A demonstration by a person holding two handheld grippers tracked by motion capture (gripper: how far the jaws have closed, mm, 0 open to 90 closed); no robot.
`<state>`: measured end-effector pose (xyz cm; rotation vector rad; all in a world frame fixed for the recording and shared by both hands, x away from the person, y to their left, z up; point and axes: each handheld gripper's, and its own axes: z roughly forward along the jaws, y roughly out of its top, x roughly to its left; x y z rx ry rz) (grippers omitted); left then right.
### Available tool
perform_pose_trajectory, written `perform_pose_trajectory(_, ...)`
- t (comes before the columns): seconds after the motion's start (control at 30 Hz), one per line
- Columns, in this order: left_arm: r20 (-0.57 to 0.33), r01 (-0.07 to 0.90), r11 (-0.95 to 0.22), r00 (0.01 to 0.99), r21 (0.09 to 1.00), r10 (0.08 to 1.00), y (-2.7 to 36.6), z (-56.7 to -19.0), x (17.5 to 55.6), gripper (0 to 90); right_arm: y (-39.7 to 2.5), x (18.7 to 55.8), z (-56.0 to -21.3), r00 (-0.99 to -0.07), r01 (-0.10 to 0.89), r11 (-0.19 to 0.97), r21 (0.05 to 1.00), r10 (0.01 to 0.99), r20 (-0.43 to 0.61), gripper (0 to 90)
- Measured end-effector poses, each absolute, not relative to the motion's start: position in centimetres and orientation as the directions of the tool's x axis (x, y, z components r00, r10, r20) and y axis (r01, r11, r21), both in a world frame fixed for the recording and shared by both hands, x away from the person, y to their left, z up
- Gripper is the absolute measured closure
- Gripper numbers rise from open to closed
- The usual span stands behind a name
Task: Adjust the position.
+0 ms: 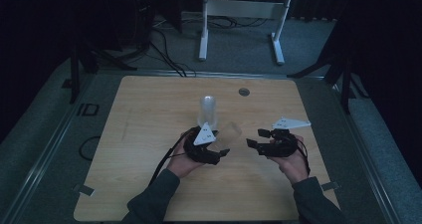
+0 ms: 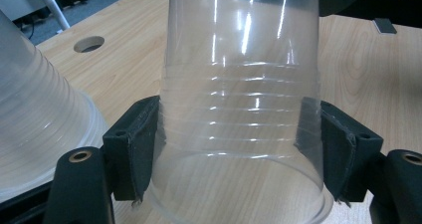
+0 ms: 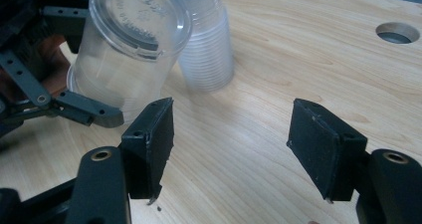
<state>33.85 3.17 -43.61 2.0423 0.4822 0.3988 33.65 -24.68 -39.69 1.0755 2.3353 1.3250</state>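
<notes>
High view shows the left claw [image 1: 223, 145] grasping a clear plastic cup [image 1: 228, 135] at the counter [image 1: 149, 124] centre, a cup stack [image 1: 207, 111] at its 11 o'clock, while the right claw [image 1: 257, 138] sits released at 3 o'clock.

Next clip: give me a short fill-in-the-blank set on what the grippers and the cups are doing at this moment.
1. The left gripper is shut on a single clear plastic ____.
2. The right gripper has its jaws ____ and holds nothing.
3. The stack of cups stands on the wooden ____.
4. The held cup is gripped near its ____ end.

Missing words: cup; open; table; wide (rim)
</notes>
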Motion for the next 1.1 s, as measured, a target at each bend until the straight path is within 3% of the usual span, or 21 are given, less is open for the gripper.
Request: perform_pose_trajectory(1.1, 0.092, 0.160, -0.535, 0.906, 0.829, 0.413, 3.5, -43.6, 34.0, 27.0, -23.6, 33.9, -38.7, -0.782, 0.426, 0.509, 0.748, 0.623, 0.021, 32.9)
